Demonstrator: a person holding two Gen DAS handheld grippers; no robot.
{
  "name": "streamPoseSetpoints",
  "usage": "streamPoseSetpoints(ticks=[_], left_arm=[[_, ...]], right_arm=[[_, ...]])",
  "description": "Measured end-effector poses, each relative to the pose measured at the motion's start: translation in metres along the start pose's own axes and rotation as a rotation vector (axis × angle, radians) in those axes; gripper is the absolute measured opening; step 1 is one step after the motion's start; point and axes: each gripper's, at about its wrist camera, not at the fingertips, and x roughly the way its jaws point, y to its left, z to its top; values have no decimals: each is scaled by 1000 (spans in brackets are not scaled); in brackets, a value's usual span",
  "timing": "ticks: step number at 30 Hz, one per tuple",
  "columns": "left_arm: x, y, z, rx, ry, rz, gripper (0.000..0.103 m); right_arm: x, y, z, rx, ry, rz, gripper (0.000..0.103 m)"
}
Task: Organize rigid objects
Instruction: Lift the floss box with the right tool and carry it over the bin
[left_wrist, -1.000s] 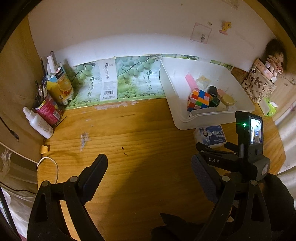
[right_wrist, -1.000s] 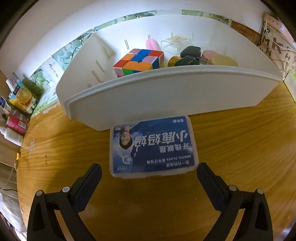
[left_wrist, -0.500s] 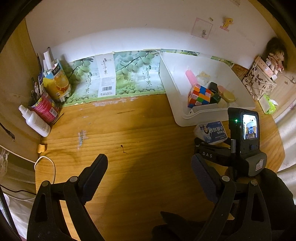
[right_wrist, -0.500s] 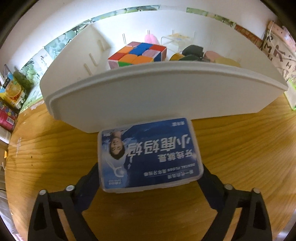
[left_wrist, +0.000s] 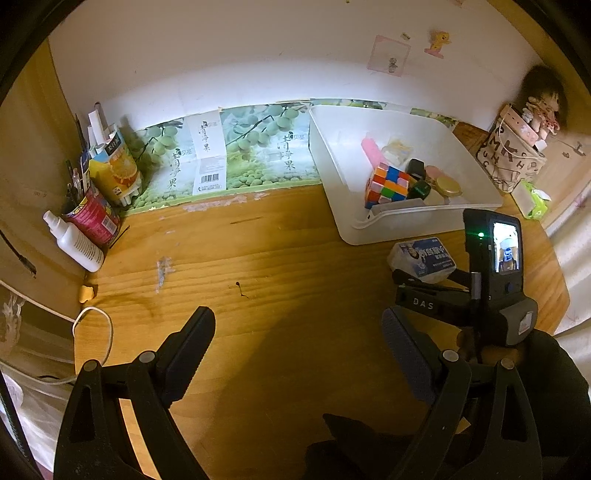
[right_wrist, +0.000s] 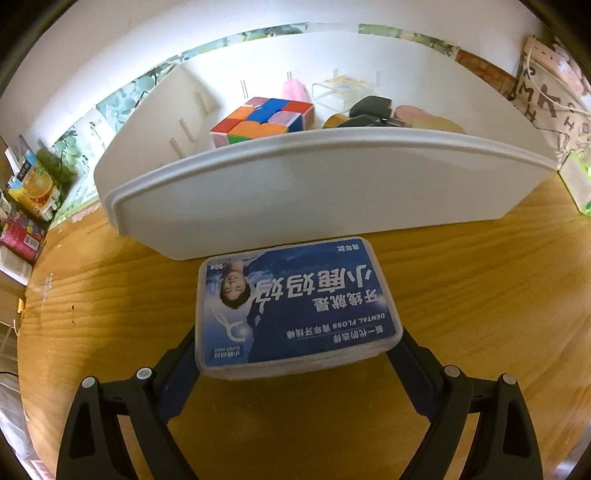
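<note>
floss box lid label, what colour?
Blue with white lettering, on the dental floss box; the box itself is translucent. Right wrist view shows it best.

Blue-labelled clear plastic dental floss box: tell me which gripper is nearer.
Right. The right gripper straddles the blue-labelled clear plastic dental floss box; the left gripper hangs open over bare wood, well off to its left.

Black tool (right_wrist: 295, 354) (silver screws), 2 blue pads (left_wrist: 404, 345).

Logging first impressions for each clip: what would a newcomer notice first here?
The blue dental floss box fills the right wrist view, sitting between the fingers of the right hand-held gripper, just before the white bin. Inside the bin, a bright multicoloured puzzle cube stands out. The left hand-held gripper hangs open above bare wood.
</note>
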Motion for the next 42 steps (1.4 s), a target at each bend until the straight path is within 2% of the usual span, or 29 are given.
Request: streamPoseSetpoints(ticks=[10,15,20,27,34,42], left_arm=[[-9,-26,-10,9,-1,-44,93],[-2,-44,-16,4,38,-70,93],[5,-66,-18,9,68,-91,93],[9,-96,-10,-7,76,-118,93],[16,-119,3,-47,72,-123,93],[18,-127,9,-124,47,-64,93]], right_arm=[[-34,-27,-29,24,2,11,94],[-51,-51,-42,46,16,-5,94],[-67,-74,-38,55,14,-22,94],[-101,-103,-14,24,-39,-36,94],[-129,-122,32,-53,-122,-65,94],[-138,-124,83,-143,-204,-31,94]])
